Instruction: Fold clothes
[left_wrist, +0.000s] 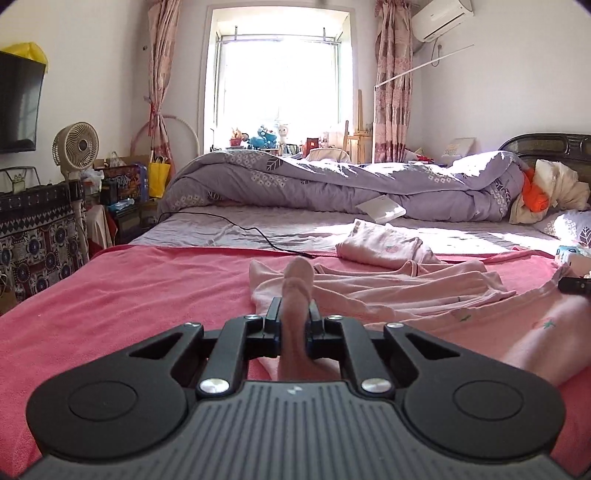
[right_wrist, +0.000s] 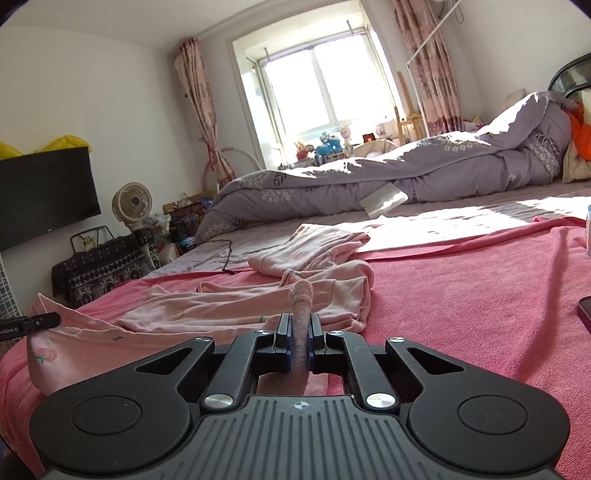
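A pale pink garment (left_wrist: 406, 295) with small strawberry prints lies rumpled on the pink blanket (left_wrist: 147, 288). My left gripper (left_wrist: 294, 306) is shut on a raised fold of its edge, and the cloth sticks up between the jaws. My right gripper (right_wrist: 300, 319) is shut on another raised fold of the same garment (right_wrist: 221, 299). Each gripper's tip shows in the other's view: the right one (left_wrist: 574, 285) at the right edge, the left one (right_wrist: 37, 320) at the left edge. The cloth between them hangs slightly lifted. A second pink piece (left_wrist: 384, 245) lies folded behind.
A bunched purple duvet (left_wrist: 332, 177) fills the far side of the bed, with a white box (left_wrist: 382, 208) against it. A black cable (left_wrist: 258, 232) runs across the sheet. A dark phone (right_wrist: 585, 314) lies at the right. A fan (left_wrist: 75, 146) stands left of the bed.
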